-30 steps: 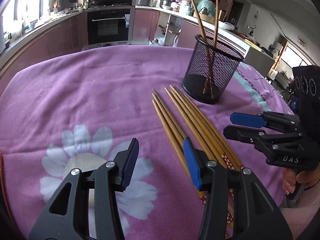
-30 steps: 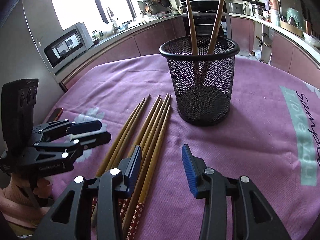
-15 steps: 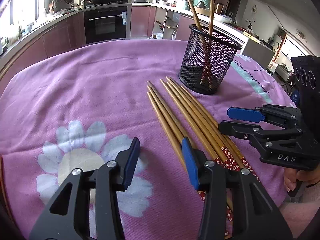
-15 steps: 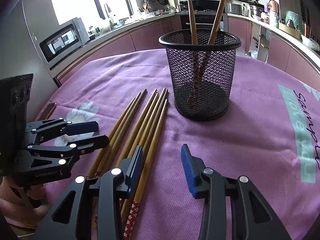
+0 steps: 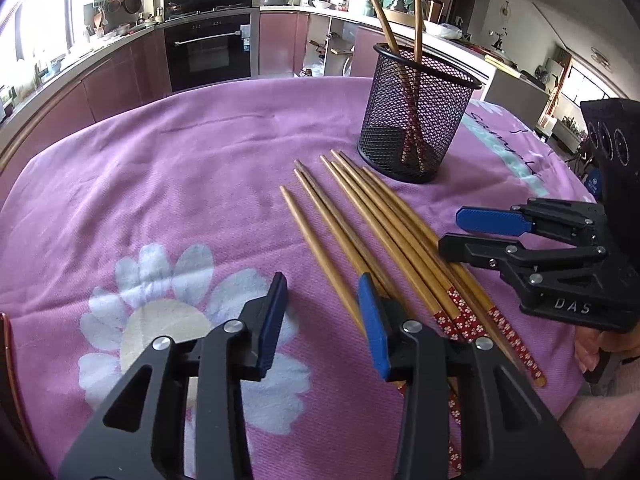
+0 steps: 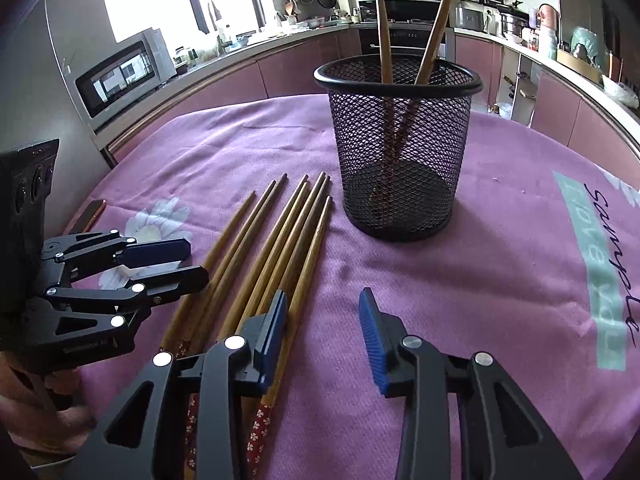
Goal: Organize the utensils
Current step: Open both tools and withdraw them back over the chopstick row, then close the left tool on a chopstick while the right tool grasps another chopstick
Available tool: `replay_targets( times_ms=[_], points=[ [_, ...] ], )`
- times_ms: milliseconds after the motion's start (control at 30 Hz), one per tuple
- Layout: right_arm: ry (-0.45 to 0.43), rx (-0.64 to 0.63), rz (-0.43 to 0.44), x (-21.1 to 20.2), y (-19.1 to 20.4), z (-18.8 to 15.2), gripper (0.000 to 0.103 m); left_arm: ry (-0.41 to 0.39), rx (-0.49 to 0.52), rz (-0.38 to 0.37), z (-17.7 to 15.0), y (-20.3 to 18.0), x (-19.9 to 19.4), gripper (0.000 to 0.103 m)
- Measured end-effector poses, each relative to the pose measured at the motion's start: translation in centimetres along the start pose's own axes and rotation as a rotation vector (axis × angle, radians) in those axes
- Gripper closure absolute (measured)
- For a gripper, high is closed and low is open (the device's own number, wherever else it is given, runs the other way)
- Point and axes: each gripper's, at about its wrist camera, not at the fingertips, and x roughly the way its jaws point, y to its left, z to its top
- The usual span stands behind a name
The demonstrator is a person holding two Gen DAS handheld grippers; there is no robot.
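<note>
- Loose chopsticks (image 5: 376,232) lie in a row on the purple cloth (image 5: 180,168), just beside the black mesh cup (image 5: 416,112).
- Two chopsticks (image 6: 384,32) stand tilted inside the cup.
- Left gripper (image 5: 322,312): jaws closing, one chopstick between them, pads not pressing it.
- Right gripper (image 6: 322,324): jaws closing over bare cloth, holding nothing.

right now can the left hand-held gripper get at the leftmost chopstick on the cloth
Probably yes. The left hand-held gripper, its jaws closing with nothing between them, sits just beside the leftmost chopstick, which lies a little apart from the other chopsticks, with bare tablecloth on its open side.
</note>
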Motion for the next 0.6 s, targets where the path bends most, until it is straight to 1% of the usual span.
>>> replay_targets(
  times_ms=[200, 267, 367, 533, 600],
  points=[
    [0.006, -0.004, -0.007, 0.2, 0.0, 0.1, 0.069, 0.006, 0.001, -0.002, 0.0, 0.2, 0.0, 0.073],
    [0.007, -0.007, -0.014, 0.3, 0.1, 0.2, 0.069, 0.006, 0.002, 0.004, 0.0, 0.2, 0.1, 0.077],
    [0.008, -0.021, -0.03, 0.5, 0.5, 0.3, 0.069, 0.005, 0.008, 0.008, 0.1, 0.2, 0.3, 0.081],
    [0.009, -0.038, -0.049, 1.1, 1.1, 0.7, 0.069, 0.007, 0.005, 0.017, 0.6, 0.3, 0.6, 0.086],
    [0.01, -0.041, -0.053, 1.3, 1.3, 0.9, 0.071, 0.006, 0.001, 0.018, 0.7, 0.3, 0.7, 0.087]
  ],
)
